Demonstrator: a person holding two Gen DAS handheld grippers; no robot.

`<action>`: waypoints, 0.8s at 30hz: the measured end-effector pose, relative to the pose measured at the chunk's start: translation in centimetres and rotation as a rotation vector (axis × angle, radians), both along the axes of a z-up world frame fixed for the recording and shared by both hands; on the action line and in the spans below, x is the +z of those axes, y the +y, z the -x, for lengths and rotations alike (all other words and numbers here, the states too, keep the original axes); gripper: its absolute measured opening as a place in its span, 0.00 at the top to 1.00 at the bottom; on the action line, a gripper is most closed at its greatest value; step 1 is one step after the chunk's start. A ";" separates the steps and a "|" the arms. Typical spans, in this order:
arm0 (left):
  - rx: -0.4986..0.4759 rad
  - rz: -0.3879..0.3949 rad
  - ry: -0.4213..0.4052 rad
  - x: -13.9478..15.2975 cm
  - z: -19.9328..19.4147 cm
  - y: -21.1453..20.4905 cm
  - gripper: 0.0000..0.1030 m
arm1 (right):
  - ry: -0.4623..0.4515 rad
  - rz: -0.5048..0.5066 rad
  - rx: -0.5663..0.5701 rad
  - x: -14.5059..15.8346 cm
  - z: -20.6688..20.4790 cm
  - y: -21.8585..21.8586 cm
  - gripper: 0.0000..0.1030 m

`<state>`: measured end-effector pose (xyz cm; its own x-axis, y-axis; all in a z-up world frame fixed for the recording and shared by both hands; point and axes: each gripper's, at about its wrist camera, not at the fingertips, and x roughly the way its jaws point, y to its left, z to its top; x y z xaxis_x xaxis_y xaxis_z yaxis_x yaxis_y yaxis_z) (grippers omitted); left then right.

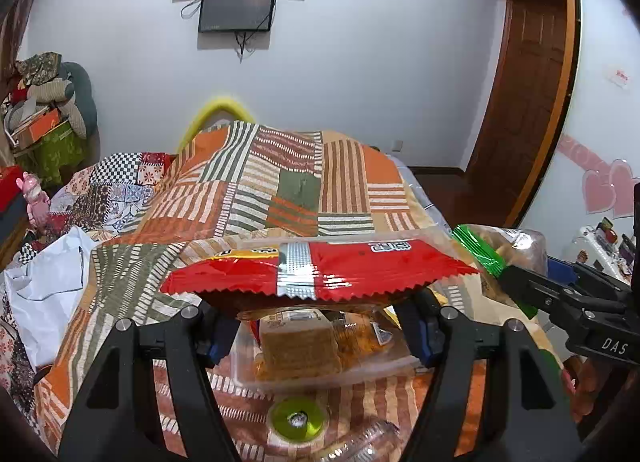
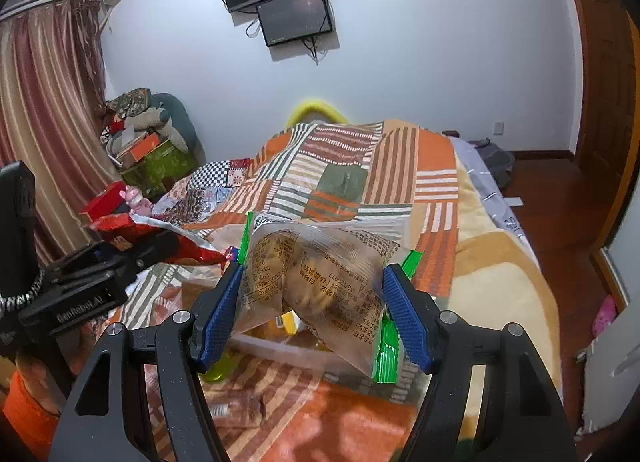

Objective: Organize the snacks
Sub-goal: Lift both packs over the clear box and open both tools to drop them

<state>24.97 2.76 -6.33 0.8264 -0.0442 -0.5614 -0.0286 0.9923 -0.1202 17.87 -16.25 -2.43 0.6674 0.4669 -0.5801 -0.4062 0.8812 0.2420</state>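
My left gripper (image 1: 316, 326) is shut on a red snack packet (image 1: 316, 274) with a silver seam, held flat above the bed. Below it lies a clear plastic tray (image 1: 320, 370) with wafer biscuits and other snacks inside. My right gripper (image 2: 316, 314) is shut on a clear bag of biscuits with green ends (image 2: 316, 278), its blue pads (image 2: 406, 318) pressing both sides. The same bag (image 1: 504, 254) shows at the right of the left wrist view, and the red packet (image 2: 160, 238) at the left of the right wrist view.
A patchwork orange, green and white blanket (image 1: 280, 182) covers the bed. A green round lid (image 1: 296, 420) and a clear cup lie near the front. White plastic bag (image 1: 48, 282) at left. A wooden door (image 1: 520, 102) at right; clutter piled in the far left corner.
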 end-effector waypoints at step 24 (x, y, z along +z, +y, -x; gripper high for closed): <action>0.005 -0.063 0.079 -5.1 -4.3 -1.3 0.16 | 0.140 0.101 0.023 -4.3 -5.8 1.8 0.28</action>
